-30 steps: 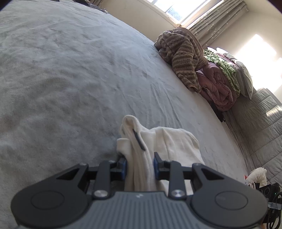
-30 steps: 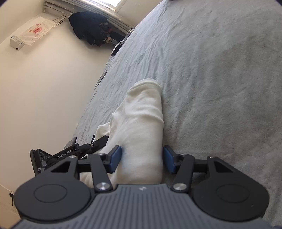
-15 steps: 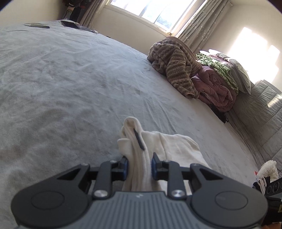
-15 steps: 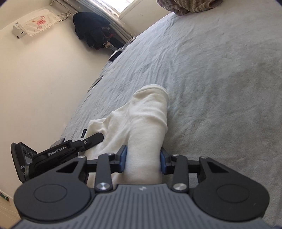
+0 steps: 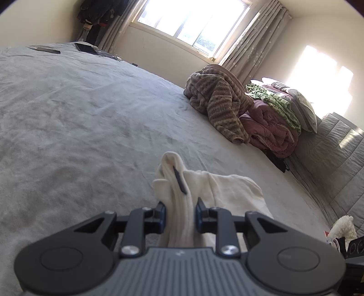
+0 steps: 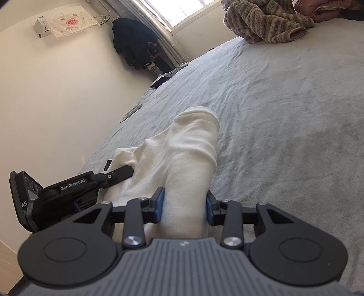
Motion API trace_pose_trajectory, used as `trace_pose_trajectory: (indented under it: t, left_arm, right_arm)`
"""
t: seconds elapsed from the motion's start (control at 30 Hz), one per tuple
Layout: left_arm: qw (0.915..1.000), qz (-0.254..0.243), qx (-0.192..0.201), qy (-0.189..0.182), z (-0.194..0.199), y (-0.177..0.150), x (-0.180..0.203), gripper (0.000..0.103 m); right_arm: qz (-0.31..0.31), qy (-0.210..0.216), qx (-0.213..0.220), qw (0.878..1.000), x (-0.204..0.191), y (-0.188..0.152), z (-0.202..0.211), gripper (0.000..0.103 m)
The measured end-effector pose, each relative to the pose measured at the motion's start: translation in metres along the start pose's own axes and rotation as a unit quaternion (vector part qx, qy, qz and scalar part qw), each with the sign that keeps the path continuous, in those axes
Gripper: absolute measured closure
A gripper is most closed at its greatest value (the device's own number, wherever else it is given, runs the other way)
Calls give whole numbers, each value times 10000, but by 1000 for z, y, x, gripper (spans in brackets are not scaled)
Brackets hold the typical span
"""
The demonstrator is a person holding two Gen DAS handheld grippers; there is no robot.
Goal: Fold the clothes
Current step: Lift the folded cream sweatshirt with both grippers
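both grippers are clamped on the same cream garment (image 6: 182,157), which lies bunched at the near edge of the grey bedspread (image 5: 75,118). the left gripper (image 5: 179,215) pinches a narrow folded edge of it beside a small dark tag (image 5: 179,179); the right gripper (image 6: 184,205) squeezes a thick rolled section, blue pads (image 6: 159,205) pressed into the fabric on both sides. the two tools sit just beside each other. farther across the bed, a brown striped fleece (image 5: 218,107) slumps against a mauve quilt (image 5: 268,123), under a bright window (image 5: 193,20).
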State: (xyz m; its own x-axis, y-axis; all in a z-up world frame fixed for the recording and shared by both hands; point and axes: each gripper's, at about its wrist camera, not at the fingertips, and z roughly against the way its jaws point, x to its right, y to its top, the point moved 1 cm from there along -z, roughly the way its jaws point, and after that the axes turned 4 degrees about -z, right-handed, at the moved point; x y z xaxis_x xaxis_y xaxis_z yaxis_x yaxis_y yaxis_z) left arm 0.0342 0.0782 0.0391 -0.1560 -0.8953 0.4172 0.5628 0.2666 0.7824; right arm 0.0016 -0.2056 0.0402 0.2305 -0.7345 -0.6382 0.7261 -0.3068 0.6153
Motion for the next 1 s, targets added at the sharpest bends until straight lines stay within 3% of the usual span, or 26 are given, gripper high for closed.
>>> trace_pose_trajectory:
  t: [0.37,0.7,1.0]
  left_arm:
    - [9944,-731,-202,733,-3,-9,27,78]
    - [9895,-978,-153,1056,14,-12,46,78]
    - [9884,-1066,-68,1083,29,-16,72,78]
  right_arm:
    - [84,-182,-132,9997,0,-6,-3,64]
    - [141,-118,-117,9998,0,-4,2,64]
    - [199,-105,8,9997,1,-5,26,64]
